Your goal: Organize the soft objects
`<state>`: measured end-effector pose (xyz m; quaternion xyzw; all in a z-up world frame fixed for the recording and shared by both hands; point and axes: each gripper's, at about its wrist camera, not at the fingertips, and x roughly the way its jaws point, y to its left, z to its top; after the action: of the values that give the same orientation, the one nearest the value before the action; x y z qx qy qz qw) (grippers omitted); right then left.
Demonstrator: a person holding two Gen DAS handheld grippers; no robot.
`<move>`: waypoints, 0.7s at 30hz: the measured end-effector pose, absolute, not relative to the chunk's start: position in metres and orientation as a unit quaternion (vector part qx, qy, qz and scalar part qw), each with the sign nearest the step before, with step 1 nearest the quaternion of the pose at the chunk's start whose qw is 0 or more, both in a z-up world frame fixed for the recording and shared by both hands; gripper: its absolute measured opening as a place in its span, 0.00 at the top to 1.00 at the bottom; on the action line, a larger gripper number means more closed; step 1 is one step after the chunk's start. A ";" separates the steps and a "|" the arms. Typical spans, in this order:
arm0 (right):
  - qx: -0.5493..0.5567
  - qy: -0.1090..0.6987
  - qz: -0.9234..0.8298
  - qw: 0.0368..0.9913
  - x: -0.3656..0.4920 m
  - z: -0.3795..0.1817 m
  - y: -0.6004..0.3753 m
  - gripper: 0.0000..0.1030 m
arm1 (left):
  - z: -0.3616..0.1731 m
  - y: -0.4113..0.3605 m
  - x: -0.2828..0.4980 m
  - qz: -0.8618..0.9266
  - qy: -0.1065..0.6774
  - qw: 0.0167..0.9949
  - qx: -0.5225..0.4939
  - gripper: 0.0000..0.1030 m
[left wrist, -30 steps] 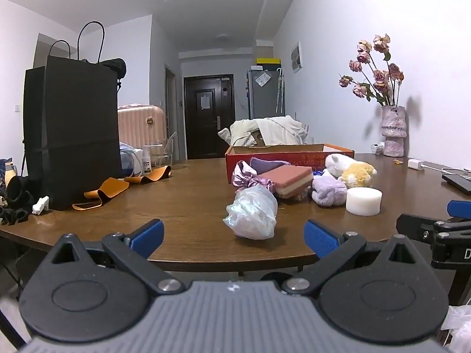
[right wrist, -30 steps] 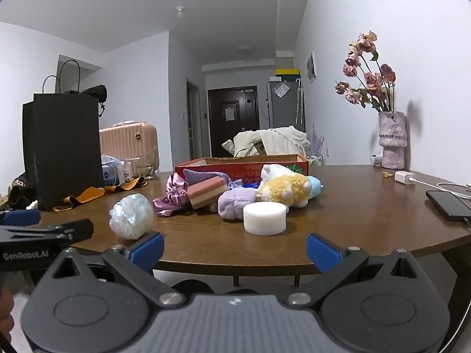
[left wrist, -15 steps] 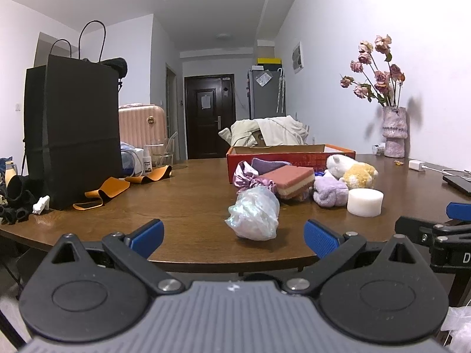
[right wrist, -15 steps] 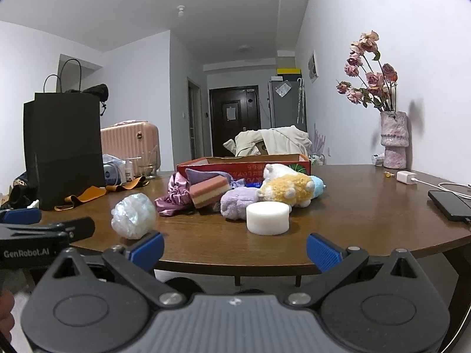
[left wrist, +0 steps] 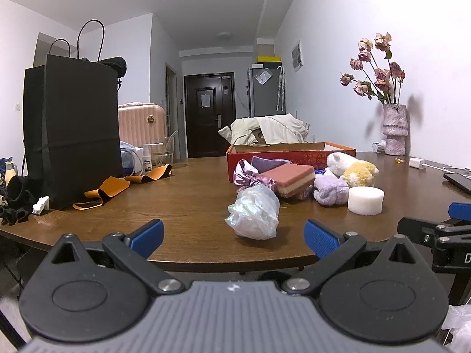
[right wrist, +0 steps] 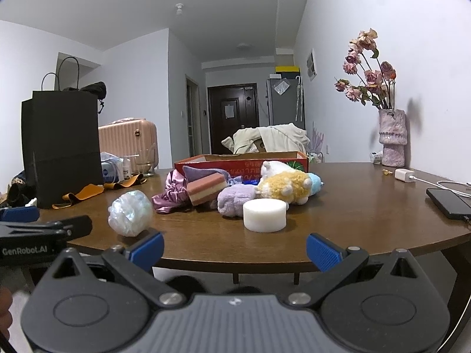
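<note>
- Brown wooden table [left wrist: 191, 206] carried the whole pile; red cardboard box [left wrist: 290, 154] sat near its middle, used below as the landmark.
- Just in front of the box: purple satin scrunchie [left wrist: 250, 176], pink layered sponge [left wrist: 291, 178], lilac plush [left wrist: 329, 189], yellow-white plush [right wrist: 284, 186], all bunched and touching.
- White foam cylinder [right wrist: 265, 214] stood in front of the lilac plush, on the near side away from the box.
- Iridescent mesh puff [left wrist: 254, 216] lay alone, well in front of the box, toward the table edge.
- Black paper bag [left wrist: 72, 129] stood upright, far left of the box.
- Left gripper [left wrist: 234, 232] was spread wide, empty, off the table edge, roughly lined up with the puff.
- Right gripper [right wrist: 234, 245] was also spread wide, empty, facing the cylinder.
</note>
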<state>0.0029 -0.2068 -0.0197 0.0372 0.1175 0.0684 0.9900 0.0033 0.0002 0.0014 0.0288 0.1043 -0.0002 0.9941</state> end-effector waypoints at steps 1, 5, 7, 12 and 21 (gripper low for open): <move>0.039 0.116 0.070 0.990 0.003 -0.019 -0.207 0.00 | 0.001 0.000 0.003 0.000 0.103 0.994 0.028 0.00; 0.033 0.117 0.072 0.990 0.000 -0.021 -0.205 0.00 | 0.000 0.000 0.004 0.005 0.107 0.994 0.028 0.00; 0.032 0.122 0.072 0.989 0.002 -0.021 -0.205 0.00 | 0.003 -0.001 0.005 0.002 0.104 0.994 0.027 0.00; 0.037 0.110 0.068 0.991 0.000 -0.019 -0.207 0.00 | 0.002 0.001 0.002 0.004 0.101 0.994 0.029 0.00; 0.046 0.122 0.071 0.989 0.004 -0.020 -0.209 0.00 | 0.006 0.004 0.004 0.008 0.099 0.995 0.022 0.00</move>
<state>0.0043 -0.2086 -0.0202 0.0456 0.1217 0.0707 0.9890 0.0042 0.0041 0.0057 0.0217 0.0988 0.0078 0.9948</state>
